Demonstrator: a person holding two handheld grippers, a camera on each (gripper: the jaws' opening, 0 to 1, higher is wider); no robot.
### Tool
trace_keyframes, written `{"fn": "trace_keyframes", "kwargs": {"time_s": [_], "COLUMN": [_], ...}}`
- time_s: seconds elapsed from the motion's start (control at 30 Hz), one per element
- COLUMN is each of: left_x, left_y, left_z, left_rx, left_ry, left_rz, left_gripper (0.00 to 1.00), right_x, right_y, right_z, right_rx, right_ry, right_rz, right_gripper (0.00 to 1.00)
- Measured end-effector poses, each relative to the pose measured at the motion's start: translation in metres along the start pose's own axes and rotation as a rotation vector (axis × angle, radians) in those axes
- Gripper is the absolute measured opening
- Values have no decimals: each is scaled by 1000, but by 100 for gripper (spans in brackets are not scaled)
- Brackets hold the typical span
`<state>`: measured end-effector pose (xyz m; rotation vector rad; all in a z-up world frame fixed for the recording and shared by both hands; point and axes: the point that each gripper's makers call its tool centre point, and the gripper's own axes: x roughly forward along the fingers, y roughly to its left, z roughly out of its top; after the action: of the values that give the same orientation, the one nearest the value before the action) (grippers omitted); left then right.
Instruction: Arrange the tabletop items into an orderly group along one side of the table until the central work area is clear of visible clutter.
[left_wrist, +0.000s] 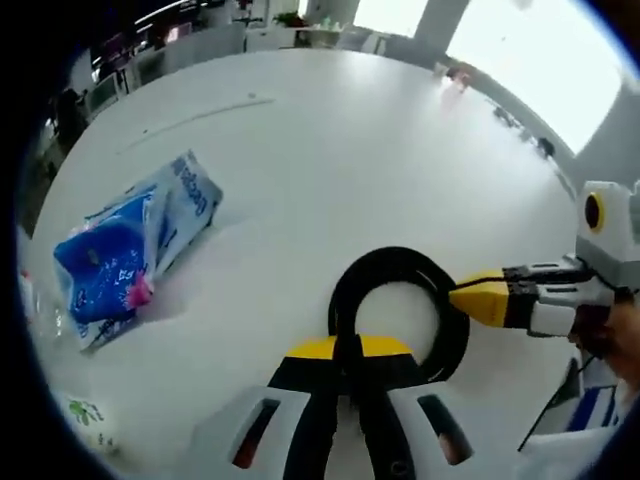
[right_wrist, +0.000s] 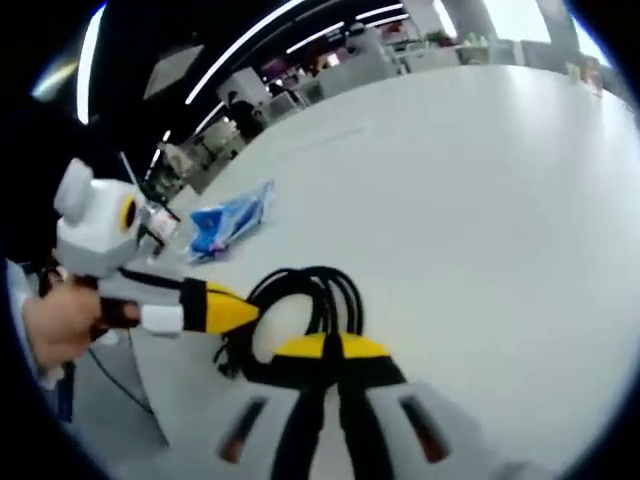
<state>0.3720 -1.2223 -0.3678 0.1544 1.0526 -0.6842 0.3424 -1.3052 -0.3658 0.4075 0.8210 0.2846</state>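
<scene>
1. The step in hand looks like shifting the black cable coil (left_wrist: 400, 310) off the middle of the white worktop (left_wrist: 330, 150) and over to one side, where the blue pack (left_wrist: 130, 250) already lies.
2. The left tongs (left_wrist: 349, 365) sit pinched narrow on the near arc of the coil, which passes right between the yellow tips.
3. In the left gripper view the right tongs (left_wrist: 470, 298) reach in from the side with their yellow tip touching the outer rim of the coil. In the right gripper view their own jaws (right_wrist: 332, 352) stand close together at the near edge of the loops (right_wrist: 300, 300); I judge them shut on the coil, though the contact itself is partly hidden.
4. In the right gripper view the left tongs (right_wrist: 235, 310) point at the coil from the side, held by a hand (right_wrist: 60, 315).
5. To do this well, I would keep both grips firm and lift the two sides together, so the loops stay stacked and do not spring apart.
6. Carry the coil low, then set it down flat just beside the pack, not on it.
7. The coil lies towards the near edge of the worktop; the pack lies well apart from it, closer to a side edge.
8. The risk is a loose loop slipping out and trailing back across the centre.
</scene>
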Motion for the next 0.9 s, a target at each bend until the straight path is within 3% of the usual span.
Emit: {"fn": "trace_keyframes", "kwargs": {"time_s": [0.43,0.57,0.6,0.63,0.67,0.73,0.77,0.8,0.9], "left_x": [0,1,0,0,0,-2,-3,-8,-23], "left_y": [-2,-4,-6,-12,-15,-13,-13,-7,-8], "left_z": [0,1,1,3,8,12,12,16,20], "left_rx": [70,121,120,106,89,92,111,170,174], "left_ry": [-12,-24,-24,-41,-73,-108,-102,-112,-163], "left_rz": [-1,-22,-36,-72,-89,-55,-42,-16,-22], "left_gripper": [1,4,7,13,30,71,85,86,85], "right_x": [-1,-2,-3,-4,-7,-13,-18,-21,-28], "right_y": [-1,0,0,3,5,10,8,14,19], "right_z": [-1,0,4,6,8,15,28,28,31], "right_rx": [6,-71,-119,-113,-105,-121,-147,-181,-201], "right_ry": [-3,25,-1,-14,-20,-52,-115,-109,-143], "right_rz": [-22,-10,-8,-5,-7,-21,-58,-36,-42], "right_gripper": [0,2,3,8,14,31,36,41,51]}}
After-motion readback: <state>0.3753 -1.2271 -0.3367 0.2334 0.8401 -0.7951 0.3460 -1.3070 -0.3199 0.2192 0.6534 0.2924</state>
